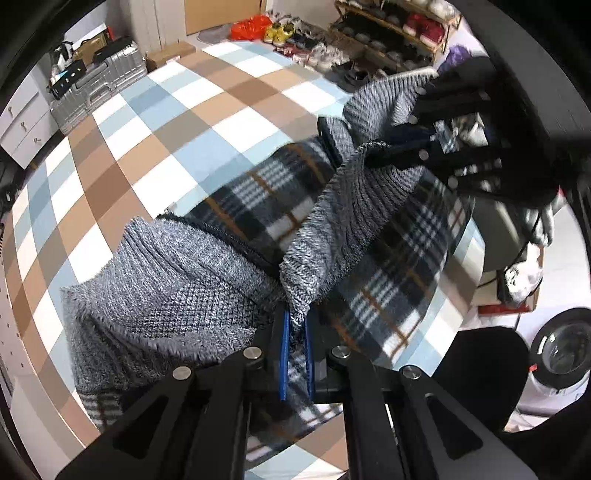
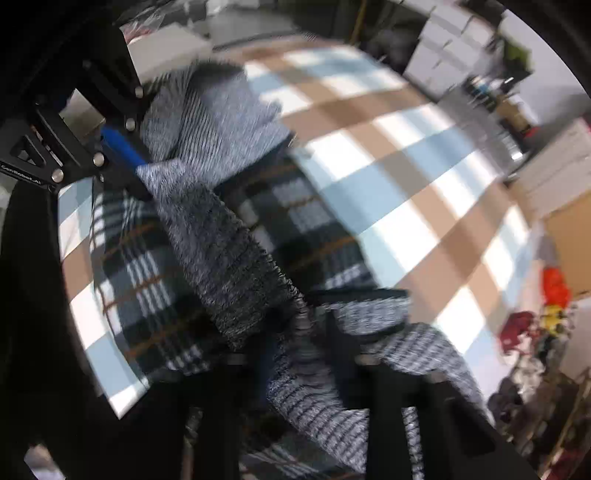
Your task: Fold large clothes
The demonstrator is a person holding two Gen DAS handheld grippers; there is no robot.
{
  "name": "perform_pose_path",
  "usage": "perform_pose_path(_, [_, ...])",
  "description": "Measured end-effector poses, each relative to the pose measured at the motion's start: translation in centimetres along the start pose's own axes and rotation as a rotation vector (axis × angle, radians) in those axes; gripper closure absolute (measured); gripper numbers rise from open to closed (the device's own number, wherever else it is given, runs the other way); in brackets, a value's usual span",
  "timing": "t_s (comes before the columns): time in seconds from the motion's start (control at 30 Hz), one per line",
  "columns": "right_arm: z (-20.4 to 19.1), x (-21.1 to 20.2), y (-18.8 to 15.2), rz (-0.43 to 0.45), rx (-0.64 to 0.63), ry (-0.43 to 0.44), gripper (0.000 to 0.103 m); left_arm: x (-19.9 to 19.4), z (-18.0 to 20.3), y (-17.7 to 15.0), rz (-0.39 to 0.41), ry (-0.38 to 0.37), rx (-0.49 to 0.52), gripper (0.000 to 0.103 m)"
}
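A large grey knit jacket with a dark plaid fleece lining lies on a checked cloth surface. My left gripper is shut on a front edge of the jacket, its blue pads pinching the knit. My right gripper shows at the upper right of the left wrist view, shut on another edge of the same front panel, which hangs lifted between the two. In the blurred right wrist view the jacket runs from my right gripper up to my left gripper.
A silver suitcase and white drawers stand at the far left. A shoe rack with several shoes is at the back. A washing machine and a black chair back are at the right.
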State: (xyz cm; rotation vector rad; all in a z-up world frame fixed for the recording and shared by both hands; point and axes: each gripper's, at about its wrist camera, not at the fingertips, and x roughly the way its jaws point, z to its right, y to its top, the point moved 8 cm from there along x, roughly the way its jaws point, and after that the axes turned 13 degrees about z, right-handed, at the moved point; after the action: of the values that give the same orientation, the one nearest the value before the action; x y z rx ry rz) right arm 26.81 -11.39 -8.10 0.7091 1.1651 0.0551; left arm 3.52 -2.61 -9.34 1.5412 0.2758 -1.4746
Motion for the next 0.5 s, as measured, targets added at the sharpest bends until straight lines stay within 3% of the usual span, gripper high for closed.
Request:
perform_pose_path(0.13, [0.3,-0.5,0.2,0.066,0.11,-0.104,0.1,-1.1,-2.6,1.5,0.032,0.023,-0.041,0.1])
perform_pose_path(0.2, [1.3,-0.3,0.4,0.087,0.169,-0.184,0.101,0.7,-5.0,4.2,0.033,0.057,-0.074,0.1])
perform_pose_path(0.4, [4.2,-0.4,2.2,0.135,0.253,-0.297,0.101,0.3,-8.7,7.4,0.028,0.16,-0.076,0.1])
perform_pose_path(0.5, [6.6,0.5,2.2,0.135,0.314,-0.339,0.101,1.2,-10.7,7.9,0.028,0.178,-0.131,0.1])
